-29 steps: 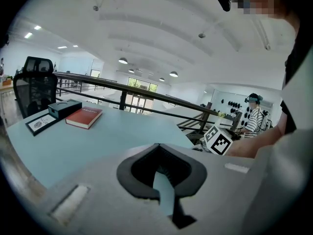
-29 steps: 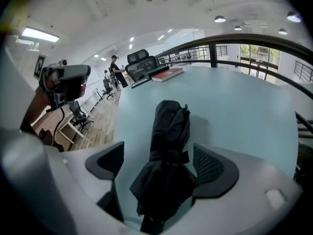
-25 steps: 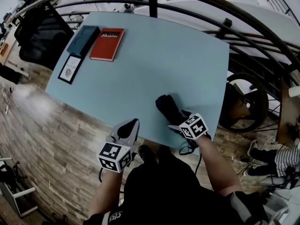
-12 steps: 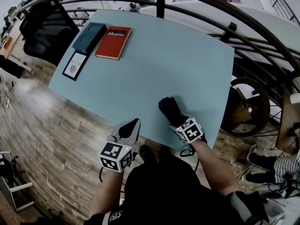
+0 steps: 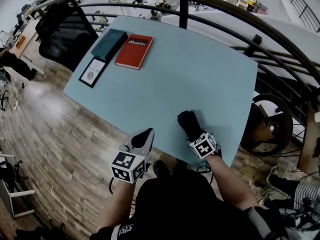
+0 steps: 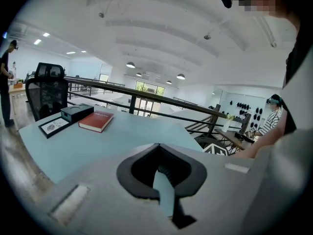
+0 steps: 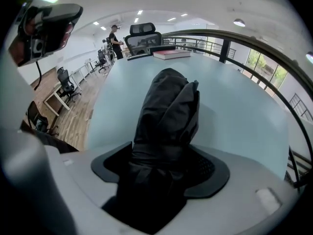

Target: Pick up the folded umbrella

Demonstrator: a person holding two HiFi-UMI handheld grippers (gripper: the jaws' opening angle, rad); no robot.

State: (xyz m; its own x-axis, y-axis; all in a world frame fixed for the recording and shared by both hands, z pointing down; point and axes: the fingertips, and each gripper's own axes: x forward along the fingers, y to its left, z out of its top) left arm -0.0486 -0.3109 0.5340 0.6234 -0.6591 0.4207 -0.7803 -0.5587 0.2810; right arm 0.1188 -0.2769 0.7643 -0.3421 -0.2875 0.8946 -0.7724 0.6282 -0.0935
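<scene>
Pale blue table (image 5: 200, 74), seen from above. A red book (image 5: 134, 51) and a dark box (image 5: 110, 44) lie at its far left, well apart from the work.

Folded umbrella (image 5: 189, 122), black and in its sleeve, lies flat on the table near the near right corner. Its long axis runs from the near edge away from the person, leaning slightly left in the head view.

Right gripper (image 5: 196, 134) comes steeply down onto the umbrella's near end and points along that same axis. Most of the bundle therefore sticks out forward past the jaws. The jaws have just been closing in and then eased a little wider. The umbrella fills the space between them, and the fabric looks pinched at the pads, so the grip seems to be on. Held this near one end, the far end is likely to droop when lifted. The umbrella does not yet appear to be off the table.

Left gripper (image 5: 144, 135) hangs off the near table edge, well to the left of the umbrella. Its jaw tips are together and hold nothing. It is the farther of the two grippers and has no evident part in the lift.
</scene>
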